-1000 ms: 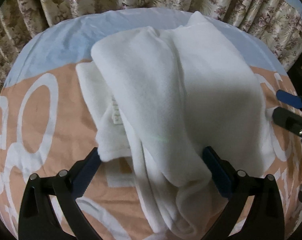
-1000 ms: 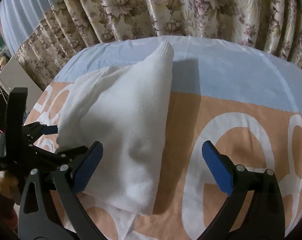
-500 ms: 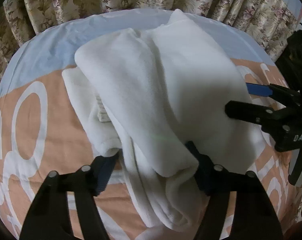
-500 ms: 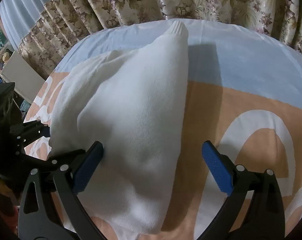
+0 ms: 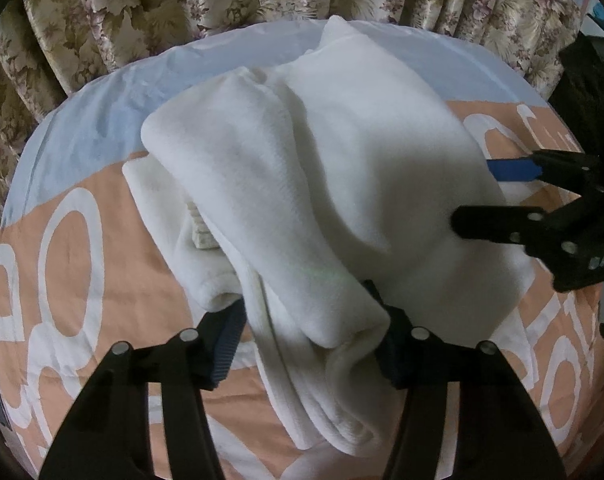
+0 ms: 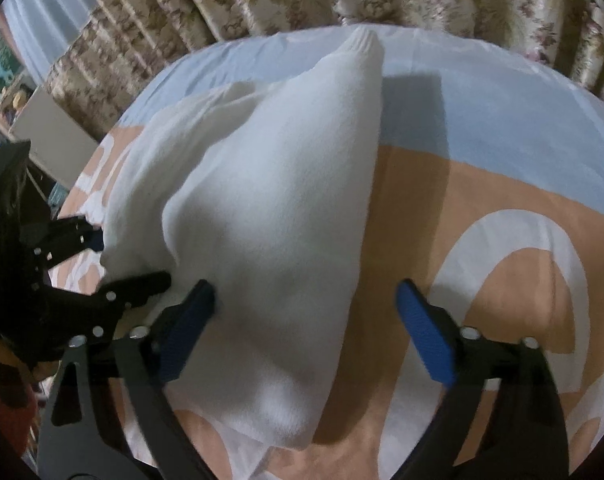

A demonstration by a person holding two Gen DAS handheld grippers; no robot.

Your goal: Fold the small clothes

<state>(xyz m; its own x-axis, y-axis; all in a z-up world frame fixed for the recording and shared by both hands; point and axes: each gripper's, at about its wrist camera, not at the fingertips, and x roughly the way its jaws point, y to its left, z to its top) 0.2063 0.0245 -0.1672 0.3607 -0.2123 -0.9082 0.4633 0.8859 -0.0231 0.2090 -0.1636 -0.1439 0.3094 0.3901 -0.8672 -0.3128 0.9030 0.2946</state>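
The white fleece garment [image 5: 322, 184] lies bunched on the bed [image 5: 82, 280]. The left gripper [image 5: 308, 344], at 6 o'clock, has its jaws closing around a thick fold, narrower than a second ago, probably to lift it. The right gripper [image 6: 306, 324] straddles the right edge, jaws spread and starting to close.

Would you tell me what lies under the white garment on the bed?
Under the white garment shows the bedsheet, peach with white rings, pale blue farther back. The sheet's pattern directly beneath it is covered.
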